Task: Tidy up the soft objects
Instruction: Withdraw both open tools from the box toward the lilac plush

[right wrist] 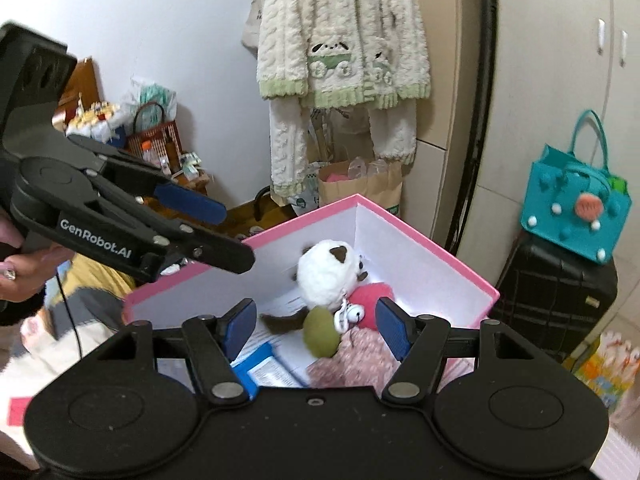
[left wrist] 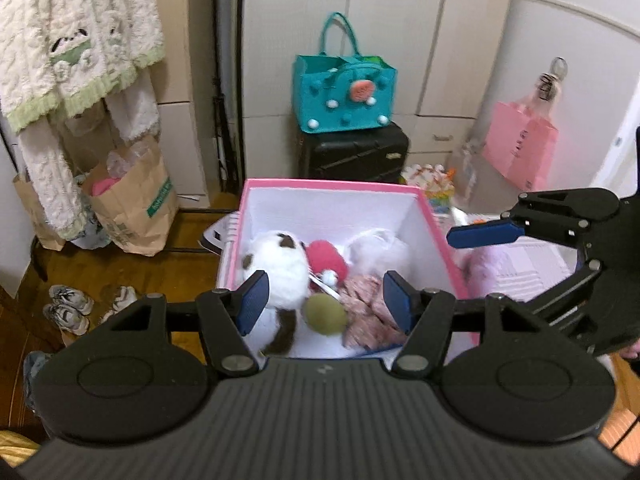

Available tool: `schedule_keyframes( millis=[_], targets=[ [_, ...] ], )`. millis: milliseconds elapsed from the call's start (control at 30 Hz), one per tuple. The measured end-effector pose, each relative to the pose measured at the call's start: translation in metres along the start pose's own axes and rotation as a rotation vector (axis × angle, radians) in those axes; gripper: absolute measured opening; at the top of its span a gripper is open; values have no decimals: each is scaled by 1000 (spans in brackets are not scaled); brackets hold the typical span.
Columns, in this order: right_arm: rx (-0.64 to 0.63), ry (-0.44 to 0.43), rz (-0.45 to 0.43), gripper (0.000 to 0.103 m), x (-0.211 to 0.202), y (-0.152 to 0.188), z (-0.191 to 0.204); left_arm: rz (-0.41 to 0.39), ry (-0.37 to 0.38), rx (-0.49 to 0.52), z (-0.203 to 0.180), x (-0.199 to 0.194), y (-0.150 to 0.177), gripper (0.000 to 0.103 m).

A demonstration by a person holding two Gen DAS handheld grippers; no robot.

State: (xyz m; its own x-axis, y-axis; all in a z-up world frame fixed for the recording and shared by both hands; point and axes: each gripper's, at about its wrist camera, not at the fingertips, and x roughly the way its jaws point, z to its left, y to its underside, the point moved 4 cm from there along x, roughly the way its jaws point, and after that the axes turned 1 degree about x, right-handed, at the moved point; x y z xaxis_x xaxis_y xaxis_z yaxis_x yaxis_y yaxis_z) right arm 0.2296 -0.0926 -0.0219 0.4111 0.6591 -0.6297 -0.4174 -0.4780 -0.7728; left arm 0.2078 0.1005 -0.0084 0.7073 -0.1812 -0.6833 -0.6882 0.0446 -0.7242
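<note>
A pink-rimmed white box (left wrist: 332,185) (right wrist: 424,236) holds several soft toys: a white and brown plush dog (left wrist: 280,272) (right wrist: 328,268), a red plush (left wrist: 326,258) (right wrist: 370,296), an olive green ball (left wrist: 324,314) (right wrist: 320,332), a white fluffy toy (left wrist: 378,250) and a pink patterned cloth (left wrist: 366,312) (right wrist: 360,356). My left gripper (left wrist: 325,300) is open and empty above the box; in the right wrist view it (right wrist: 204,216) hangs over the box's left wall. My right gripper (right wrist: 316,324) is open and empty above the box; in the left wrist view it (left wrist: 484,234) is at the right.
A teal felt bag (left wrist: 346,92) (right wrist: 576,208) sits on a black suitcase (left wrist: 354,152) (right wrist: 554,292). A cream knit sweater (left wrist: 76,36) (right wrist: 340,36) hangs on a rack over paper bags (left wrist: 132,204). A pink bag (left wrist: 520,144) hangs at the right. Shoes (left wrist: 72,306) lie on the wood floor.
</note>
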Motion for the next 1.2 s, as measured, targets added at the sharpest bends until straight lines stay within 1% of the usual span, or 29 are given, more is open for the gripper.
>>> schedule_keyframes(
  millis=[167, 233, 333, 467, 667, 800, 900, 1067, 1200],
  targets=[
    [80, -54, 16, 70, -27, 7, 4, 71, 84, -13, -5, -16, 7, 62],
    [100, -61, 22, 71, -34, 12, 6, 101, 107, -23, -7, -21, 11, 62],
    [98, -55, 23, 71, -47, 18, 12, 116, 100, -13, -12, -32, 18, 62],
    [104, -59, 17, 71, -65, 28, 20, 122, 91, 25, -24, -47, 26, 62],
    [92, -53, 9, 71, -94, 47, 29, 142, 89, 106, -46, -65, 42, 65],
    [95, -45, 5, 71, -112, 65, 32, 164, 87, 164, -64, -72, 56, 65],
    [97, -32, 4, 71, -123, 79, 31, 165, 75, 212, -80, -76, 68, 65],
    [109, -10, 10, 71, -139, 104, 29, 174, 110, 280, -113, -78, 81, 65],
    [138, 58, 5, 71, -147, 127, 22, 136, 149, 319, -138, -81, 79, 66]
  ],
)
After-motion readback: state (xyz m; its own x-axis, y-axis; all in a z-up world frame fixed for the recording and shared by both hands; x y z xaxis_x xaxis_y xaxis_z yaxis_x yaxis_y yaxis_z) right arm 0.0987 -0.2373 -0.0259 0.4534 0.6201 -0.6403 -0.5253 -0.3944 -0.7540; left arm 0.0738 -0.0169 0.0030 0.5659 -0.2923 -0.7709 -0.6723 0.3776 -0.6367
